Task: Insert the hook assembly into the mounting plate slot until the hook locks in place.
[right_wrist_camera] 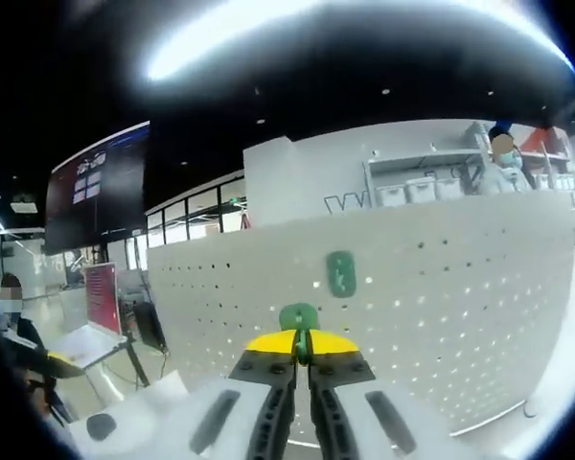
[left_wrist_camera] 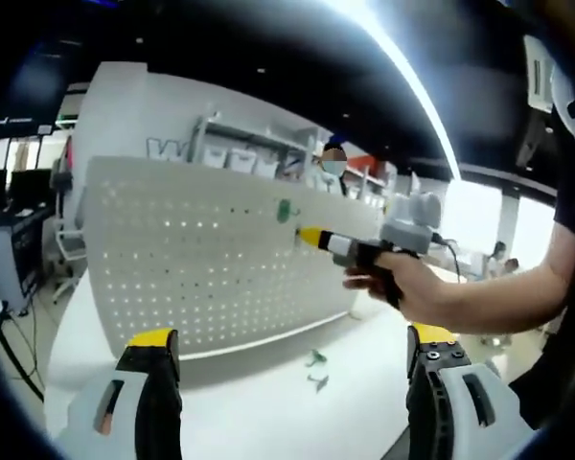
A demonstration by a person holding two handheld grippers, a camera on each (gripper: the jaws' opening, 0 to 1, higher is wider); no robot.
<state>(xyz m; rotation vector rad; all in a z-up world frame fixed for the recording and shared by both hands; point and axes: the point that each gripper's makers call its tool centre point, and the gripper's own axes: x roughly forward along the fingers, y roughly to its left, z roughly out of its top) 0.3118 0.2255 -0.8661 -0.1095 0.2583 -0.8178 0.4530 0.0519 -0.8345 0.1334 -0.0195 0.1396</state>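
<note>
**Ana:** At the centre of the right gripper view, what is the right claw [right_wrist_camera: 302, 347] doing?

**Ben:** Its jaws are pressed together on a small green hook [right_wrist_camera: 299, 317], which sticks up just above the yellow tips. Straight beyond it stands the white pegboard [right_wrist_camera: 441, 287], and a second green hook [right_wrist_camera: 341, 273] already sits on the board, a little above and to the right of the held one.

**Ana:** So which way does the held hook have to travel?

**Ben:** Forward along the jaws, toward the board face. I judge the claw points nearly square at the holes. The held hook looks close to the board, but I cannot tell whether it touches.

**Ana:** And the left gripper view?

**Ben:** The left claw [left_wrist_camera: 292, 356] stands wide open at the bottom of the frame, holding nothing, well back from the board. Right of centre, a hand [left_wrist_camera: 417, 287] holds the right claw with its yellow tip against the pegboard, just below and to the right of the mounted green hook [left_wrist_camera: 286, 211].

**Ana:** Anything else on the table [left_wrist_camera: 268, 402]?

**Ben:** Two spare green pieces [left_wrist_camera: 316, 369] lie on it, near the board's foot, between the left claw's jaws in the frame.

**Ana:** Which hand is nearer the slot?

**Ben:** The right one, clearly. My guess is the push and the lock are not yet finished.
</note>
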